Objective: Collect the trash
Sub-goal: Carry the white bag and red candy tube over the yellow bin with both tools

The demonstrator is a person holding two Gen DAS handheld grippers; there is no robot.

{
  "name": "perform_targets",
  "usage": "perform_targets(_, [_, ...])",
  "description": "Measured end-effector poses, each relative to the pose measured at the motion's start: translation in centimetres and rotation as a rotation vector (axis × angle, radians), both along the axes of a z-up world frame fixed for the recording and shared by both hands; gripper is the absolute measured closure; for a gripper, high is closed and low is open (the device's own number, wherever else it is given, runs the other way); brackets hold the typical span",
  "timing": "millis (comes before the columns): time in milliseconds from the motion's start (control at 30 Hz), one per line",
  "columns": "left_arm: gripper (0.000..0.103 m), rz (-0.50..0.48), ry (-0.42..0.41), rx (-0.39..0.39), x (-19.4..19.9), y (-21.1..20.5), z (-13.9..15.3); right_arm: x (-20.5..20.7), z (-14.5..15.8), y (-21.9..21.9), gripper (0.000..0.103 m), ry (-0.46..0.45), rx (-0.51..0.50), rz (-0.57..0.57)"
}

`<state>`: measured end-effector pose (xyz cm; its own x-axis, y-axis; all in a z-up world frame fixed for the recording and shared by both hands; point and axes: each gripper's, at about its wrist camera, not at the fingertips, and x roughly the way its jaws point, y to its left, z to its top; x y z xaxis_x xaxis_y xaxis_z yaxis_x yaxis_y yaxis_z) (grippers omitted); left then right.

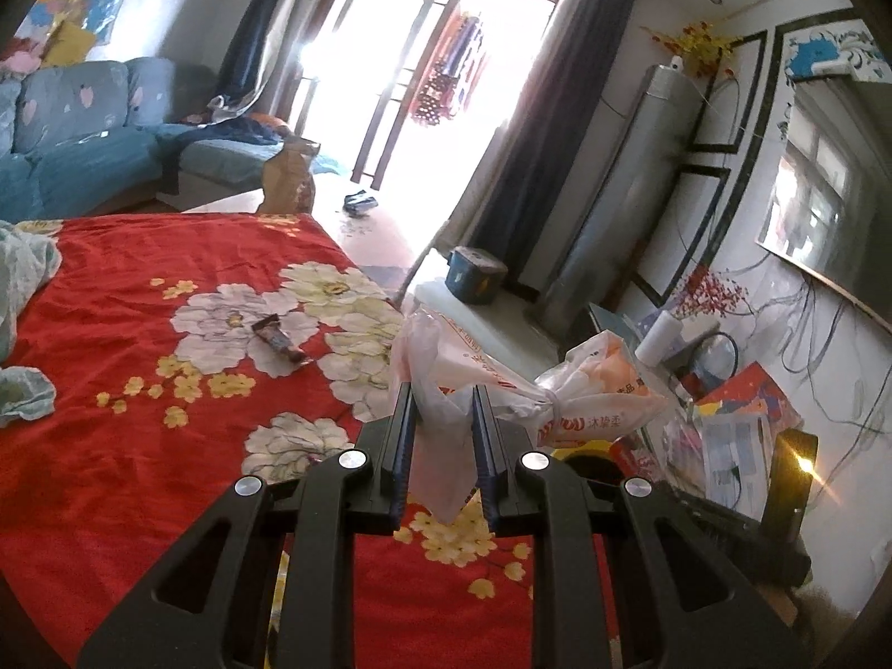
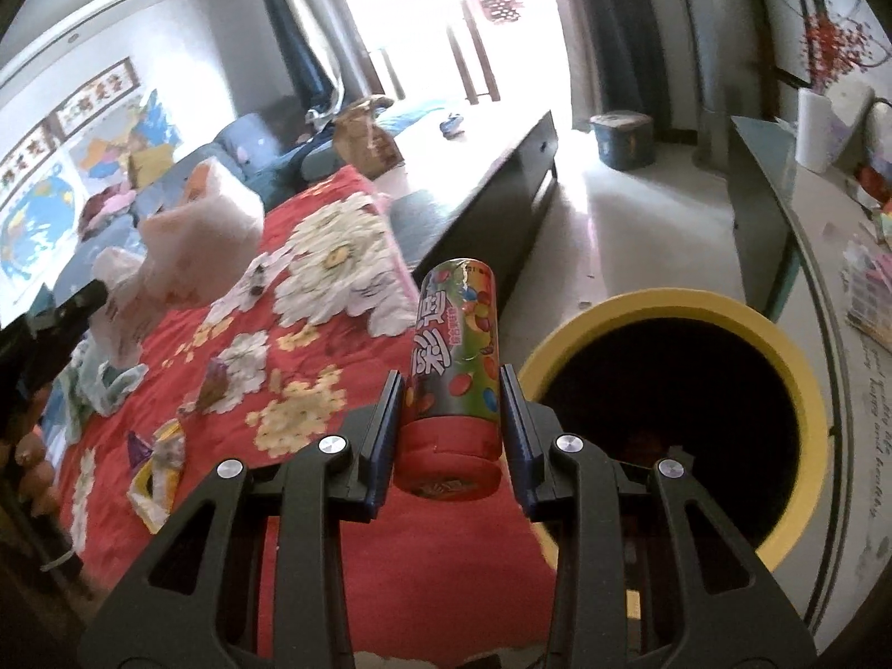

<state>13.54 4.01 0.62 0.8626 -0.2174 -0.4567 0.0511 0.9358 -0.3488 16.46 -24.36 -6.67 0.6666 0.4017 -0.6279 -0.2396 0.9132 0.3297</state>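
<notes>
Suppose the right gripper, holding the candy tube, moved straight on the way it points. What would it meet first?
Probably the dark table beyond the red cloth; the right gripper points past the yellow-rimmed bin, which sits to its right. Depth is unclear.

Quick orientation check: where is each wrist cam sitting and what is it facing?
Left wrist: above the red floral cloth, facing the window; left tongs grip a knotted plastic bag.
Right wrist: at the cloth's edge, by the yellow-rimmed bin; right tongs clamp a candy tube.
Shared: cloth, bag, bin, window.
</notes>
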Motion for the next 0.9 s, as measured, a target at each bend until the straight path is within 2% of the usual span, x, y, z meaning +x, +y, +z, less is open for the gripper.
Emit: perform_targets(900, [0.084,-0.155,0.053,0.104,1.2,-7.8,-2.0,0.9,-0.5,-7.1,0.078,0.003,0.032,-0.179])
